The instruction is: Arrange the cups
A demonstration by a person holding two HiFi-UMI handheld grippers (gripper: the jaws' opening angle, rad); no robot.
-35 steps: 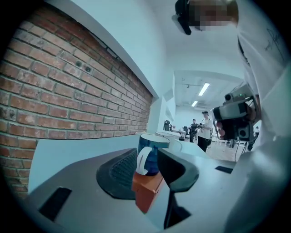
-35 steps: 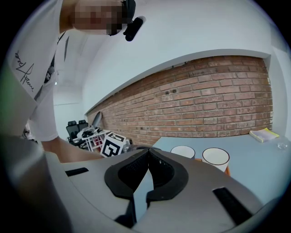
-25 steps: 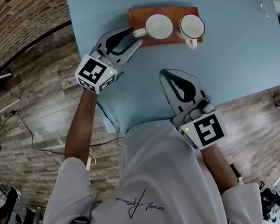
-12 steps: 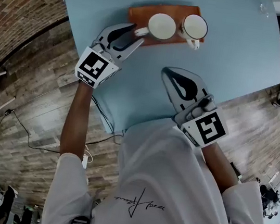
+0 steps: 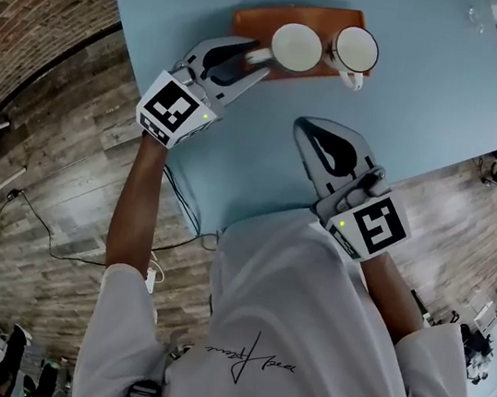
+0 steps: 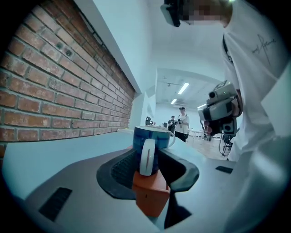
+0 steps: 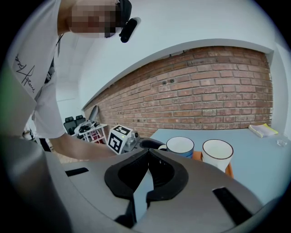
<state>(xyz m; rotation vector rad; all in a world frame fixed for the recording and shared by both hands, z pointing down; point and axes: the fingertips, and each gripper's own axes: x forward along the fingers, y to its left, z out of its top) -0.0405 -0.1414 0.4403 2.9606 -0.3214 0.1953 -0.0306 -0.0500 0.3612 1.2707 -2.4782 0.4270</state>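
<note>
Two cups stand on an orange tray (image 5: 252, 19) at the far side of the blue table (image 5: 413, 107). The left cup (image 5: 296, 46) is blue outside and white inside; the right cup (image 5: 356, 49) is white with a dark rim. My left gripper (image 5: 258, 55) is shut on the blue cup's white handle (image 6: 147, 156), at the tray's corner (image 6: 150, 196). My right gripper (image 5: 303, 128) hovers over the table nearer me, shut and holding nothing. In the right gripper view its tips (image 7: 148, 154) point toward the blue cup (image 7: 180, 146) and the white cup (image 7: 217, 152).
A brick wall (image 7: 218, 95) runs along the table's left side. A small glass object (image 5: 471, 13) sits near the far right corner, and a yellowish booklet (image 7: 263, 130) lies there too. The table's left edge (image 5: 142, 101) drops to the wooden floor with a cable.
My left gripper has turned slightly while staying at the blue cup's handle. The right gripper and both cups have kept their places.
</note>
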